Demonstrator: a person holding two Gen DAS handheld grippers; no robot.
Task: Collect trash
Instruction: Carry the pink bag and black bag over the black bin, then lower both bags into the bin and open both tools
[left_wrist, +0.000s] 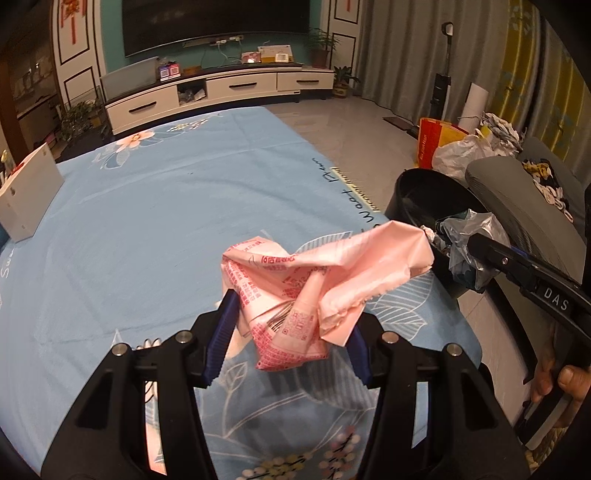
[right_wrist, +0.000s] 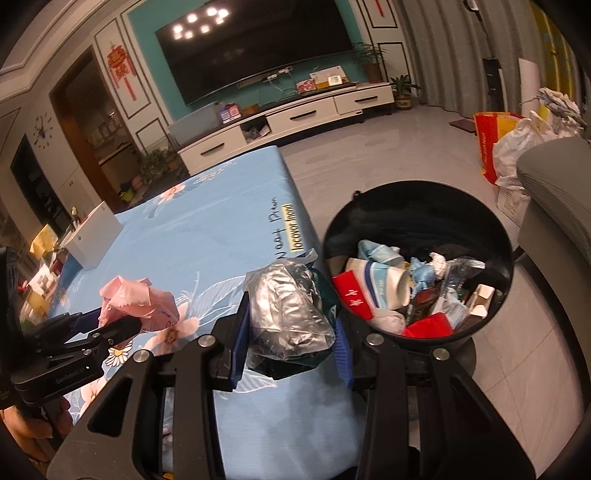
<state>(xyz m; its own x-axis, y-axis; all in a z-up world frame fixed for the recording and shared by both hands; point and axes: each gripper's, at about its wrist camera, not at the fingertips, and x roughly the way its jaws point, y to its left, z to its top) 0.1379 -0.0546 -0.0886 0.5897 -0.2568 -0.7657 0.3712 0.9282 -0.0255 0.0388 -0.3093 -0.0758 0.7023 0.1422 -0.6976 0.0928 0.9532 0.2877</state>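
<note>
We've got the left gripper (left_wrist: 291, 332) clamped on a crumpled pink wrapper (left_wrist: 317, 280) above the blue tablecloth (left_wrist: 155, 206), near the black trash bin (right_wrist: 417, 266). The right gripper (right_wrist: 288, 341) pinches a clear plastic bag (right_wrist: 288, 310) just beside the bin's rim.

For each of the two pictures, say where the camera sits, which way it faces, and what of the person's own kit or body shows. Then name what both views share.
Left wrist: on the left gripper, facing along the blue tablecloth toward the TV; it clamps a pink bag; the right gripper and a hand show.
Right wrist: on the right gripper, clamping a silver wrapper beside the black bin; the left gripper shows.
Shared: bag, bin, tablecloth.
</note>
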